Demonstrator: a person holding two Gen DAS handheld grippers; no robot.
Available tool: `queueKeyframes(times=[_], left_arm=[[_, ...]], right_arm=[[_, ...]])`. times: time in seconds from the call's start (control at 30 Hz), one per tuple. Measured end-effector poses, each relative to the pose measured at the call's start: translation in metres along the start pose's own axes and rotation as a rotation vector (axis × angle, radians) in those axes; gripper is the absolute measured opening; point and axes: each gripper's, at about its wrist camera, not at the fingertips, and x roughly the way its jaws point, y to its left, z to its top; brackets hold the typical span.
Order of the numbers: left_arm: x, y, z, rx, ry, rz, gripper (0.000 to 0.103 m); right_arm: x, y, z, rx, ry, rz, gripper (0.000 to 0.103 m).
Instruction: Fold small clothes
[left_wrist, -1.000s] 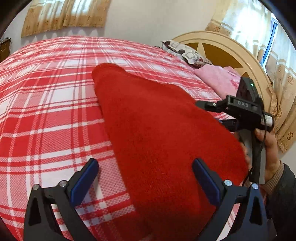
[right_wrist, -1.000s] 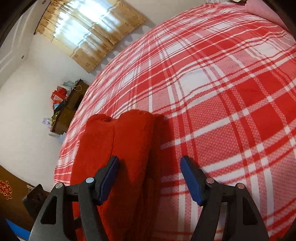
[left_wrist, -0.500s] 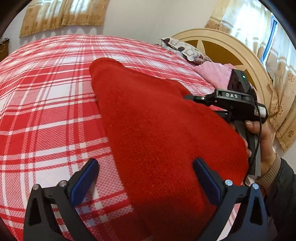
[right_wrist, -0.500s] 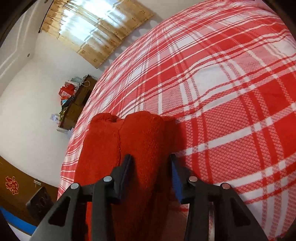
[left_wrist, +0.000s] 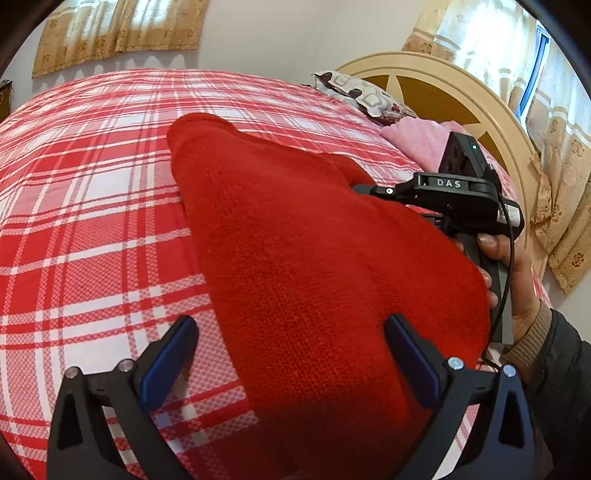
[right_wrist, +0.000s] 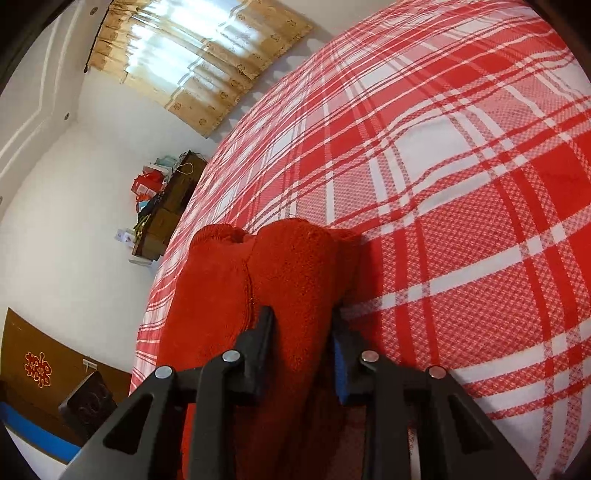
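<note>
- Red knit garment (left_wrist: 314, 258) spread on the checked bedspread (left_wrist: 92, 206), folded into a long band; exact kind of clothing hard to make out.
- Near end of the garment cut off at the bottom edge of both views, running under the cameras.
- Far layers bunched into two rolled lobes in the right wrist view; what lies inside the folds hidden.
- Tips of the right gripper (left_wrist: 360, 188) buried in the fabric in the left wrist view; only its black body and the hand (left_wrist: 513, 273) on its handle visible, sleeve cut off by the frame.
- Left gripper (left_wrist: 291, 354) wide open, blue pads clear of the cloth: right pad over the garment, left pad over bare bedspread, garment's left edge running between them.
- Right gripper (right_wrist: 301, 343) closing, a thick fold of the garment (right_wrist: 295, 266) squeezed between both pads, cloth bulging above them.
- Pillow (left_wrist: 365, 96) and pink cloth (left_wrist: 417, 140) lying by the headboard (left_wrist: 461, 96), well beyond the garment.
- Dresser clutter (right_wrist: 159, 199) by the far wall too small to identify.
</note>
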Motion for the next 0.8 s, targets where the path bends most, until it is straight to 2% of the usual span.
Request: queueKeyframes(times=[0.1,0.17,0.3,0.37,0.5,0.63,0.8], left_arm=[[0.001,-0.002,0.001,0.008,0.004,-0.012,0.099],[0.002,-0.004,0.001,0.009,0.008,-0.032,0.093],[0.002,-0.009,0.002,0.013,0.009,-0.038,0.086],[0.001,-0.011,0.002,0.015,0.005,-0.037,0.079],[-0.003,-0.018,0.003,0.033,-0.009,-0.013,0.068],[-0.010,-0.023,0.002,0.077,-0.022,0.023,0.051],[-0.017,-0.027,0.001,0.128,-0.017,0.054,0.046]], right_arm=[[0.003,0.000,0.000,-0.006,-0.004,-0.003,0.029],[0.004,-0.002,-0.001,0.005,-0.005,0.010,0.029],[0.001,0.010,-0.005,-0.078,-0.038,-0.030,0.026],[0.000,0.010,-0.006,-0.087,-0.051,-0.028,0.025],[-0.006,0.014,-0.009,-0.108,-0.078,-0.018,0.024],[-0.013,0.019,-0.016,-0.117,-0.109,-0.011,0.023],[-0.023,0.028,-0.031,-0.129,-0.146,0.010,0.023]])
